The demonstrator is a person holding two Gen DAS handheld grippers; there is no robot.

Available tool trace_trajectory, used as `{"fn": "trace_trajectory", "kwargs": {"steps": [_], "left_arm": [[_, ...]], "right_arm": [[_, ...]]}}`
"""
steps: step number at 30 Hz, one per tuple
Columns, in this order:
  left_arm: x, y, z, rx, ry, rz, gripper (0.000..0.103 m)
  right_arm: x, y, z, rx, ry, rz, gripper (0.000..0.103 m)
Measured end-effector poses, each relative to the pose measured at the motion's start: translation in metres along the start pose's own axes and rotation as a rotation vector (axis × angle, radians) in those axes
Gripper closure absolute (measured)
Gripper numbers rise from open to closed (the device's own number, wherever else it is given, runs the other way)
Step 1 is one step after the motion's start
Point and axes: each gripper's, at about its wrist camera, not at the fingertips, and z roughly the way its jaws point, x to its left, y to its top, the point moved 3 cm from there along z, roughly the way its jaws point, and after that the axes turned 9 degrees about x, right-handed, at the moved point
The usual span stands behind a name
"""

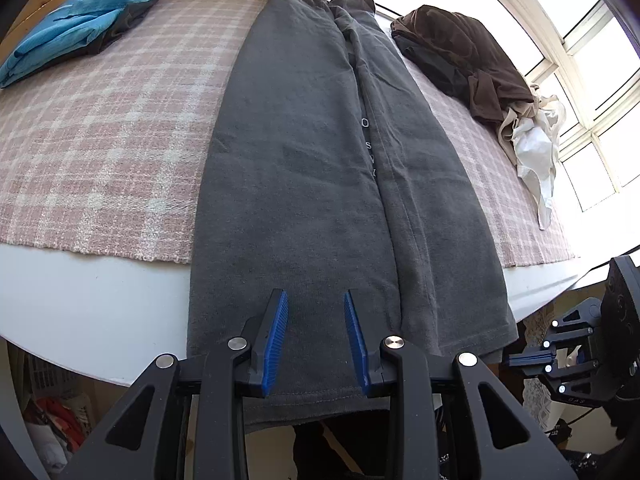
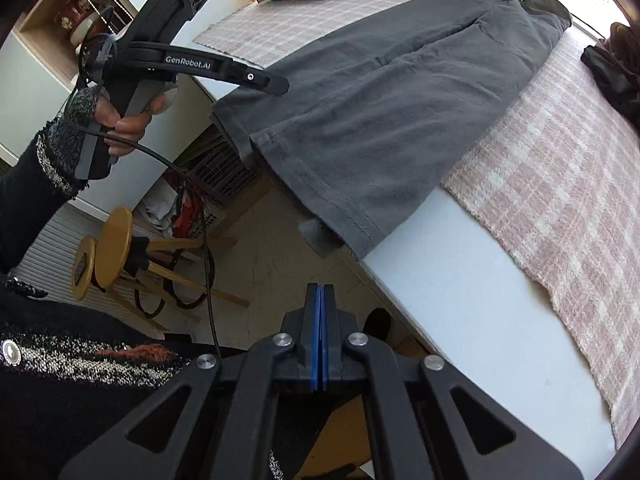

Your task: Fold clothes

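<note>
We see a white table [image 1: 80, 300] covered in part by a pink plaid cloth [image 1: 100, 140], and on it lies a long dark grey garment [image 1: 304, 168], folded lengthwise so that two panels meet along a seam running down its middle. Its long axis runs from the far edge by the window [image 1: 580, 52] straight toward us, and its hemmed end hangs over the near edge of the table, while the narrower end points away to the window. Beside it on the right we find a heap of brown and black clothes [image 1: 460, 52] with a pale cream piece [image 1: 536, 148] below it; at the far left sits a folded blue garment [image 1: 80, 28] on something dark. In the right wrist view a hand [image 2: 128, 120] in a speckled knit sleeve [image 2: 56, 152] grips the handle of the left gripper [image 1: 316, 336], which tilts steeply down over the hanging hem; its blue pads [image 1: 276, 340] stand apart above the cloth, and we cannot tell whether they touch it. The right gripper [image 2: 320, 336] points down past the table's edge toward the floor, its jaws pressed together with nothing between them. Below stand two wooden stools [image 2: 116, 248].
</note>
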Motion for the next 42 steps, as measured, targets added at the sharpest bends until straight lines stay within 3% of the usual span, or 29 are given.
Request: {"fn": "trace_trajectory", "kwargs": {"steps": [2,4,8,16,20,23,26,34,37,42], "left_arm": [[-0.003,0.0,-0.002,0.0,0.005,0.016,0.075],[-0.005,0.001,-0.003,-0.003,0.015,0.024,0.075],[-0.009,0.003,-0.003,0.001,0.011,0.036,0.075],[-0.013,0.001,-0.007,-0.007,0.007,0.04,0.075],[-0.013,0.0,-0.009,-0.01,0.005,0.036,0.075],[-0.012,0.001,-0.009,-0.013,0.004,0.034,0.075],[-0.014,0.003,-0.008,-0.01,-0.004,0.036,0.075],[-0.021,0.003,-0.009,-0.006,-0.005,0.061,0.075],[-0.021,0.004,-0.01,-0.008,-0.006,0.066,0.075],[-0.017,0.006,-0.01,-0.009,-0.002,0.061,0.075]], "right_arm": [[-0.01,0.002,-0.01,-0.044,0.018,0.06,0.102],[-0.012,0.005,-0.014,-0.061,-0.027,0.06,0.1],[-0.007,0.012,0.0,0.001,-0.086,0.006,0.1],[-0.007,0.021,0.012,0.034,-0.135,0.01,0.093],[-0.01,0.014,0.002,-0.016,-0.195,0.054,0.092],[-0.01,0.017,0.006,-0.02,-0.176,0.05,0.08],[-0.001,0.02,0.01,-0.034,-0.226,0.012,0.073],[0.002,0.031,0.017,-0.061,-0.227,-0.003,0.072],[-0.001,0.028,0.012,-0.072,-0.176,0.006,0.072],[-0.009,0.033,0.01,-0.094,-0.173,0.044,0.075]]}}
